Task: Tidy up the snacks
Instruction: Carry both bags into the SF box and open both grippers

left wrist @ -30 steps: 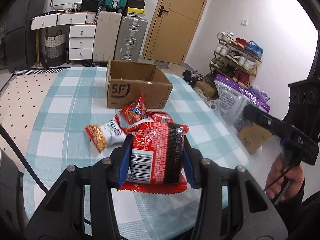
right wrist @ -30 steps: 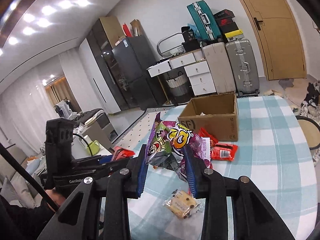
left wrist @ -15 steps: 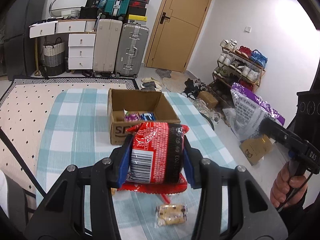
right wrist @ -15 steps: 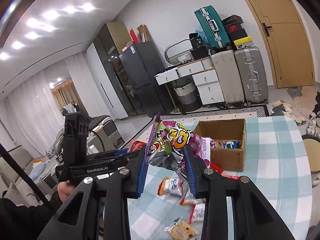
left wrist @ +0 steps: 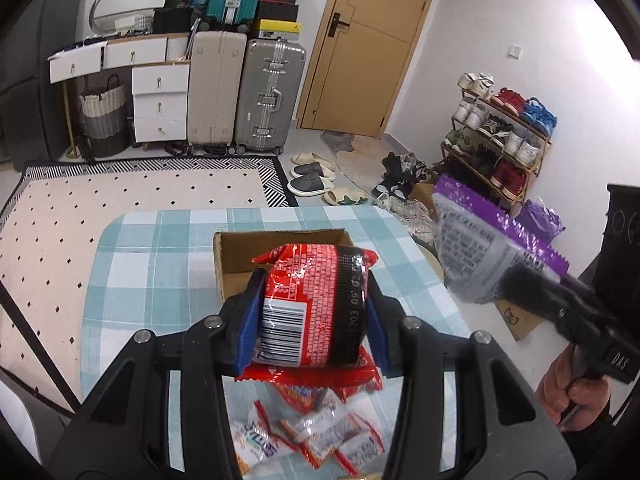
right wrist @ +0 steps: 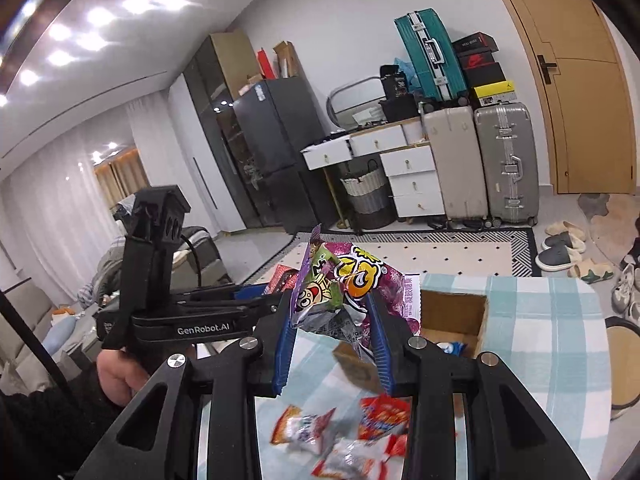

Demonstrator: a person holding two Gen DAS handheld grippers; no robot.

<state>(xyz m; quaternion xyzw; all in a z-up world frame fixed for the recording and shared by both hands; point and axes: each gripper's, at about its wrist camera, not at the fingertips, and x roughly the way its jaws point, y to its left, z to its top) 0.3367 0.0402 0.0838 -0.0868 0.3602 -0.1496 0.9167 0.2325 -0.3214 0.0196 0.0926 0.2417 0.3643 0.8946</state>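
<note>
Left gripper point(left wrist: 312, 312) clamps a red packet point(left wrist: 316, 304), right gripper point(right wrist: 332, 320) pinches a purple bag point(right wrist: 344, 280), both near the box point(left wrist: 236, 256), loose snacks point(right wrist: 344, 440) left before it

3 suitcases point(left wrist: 248, 92), white drawers point(left wrist: 160, 104), shoe rack point(left wrist: 500, 148), wooden door point(left wrist: 372, 44).

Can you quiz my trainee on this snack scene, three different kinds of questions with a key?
1. True or false: the left tool is clamped on a red foil snack packet.
2. Which packet does the right tool hold? A purple cartoon-printed bag; B yellow biscuit box; C green bottle.
3. Fill in: the open brown cardboard box sits on a ___-checked tablecloth.

Key: 1 true; 2 A; 3 teal-and-white.
</note>
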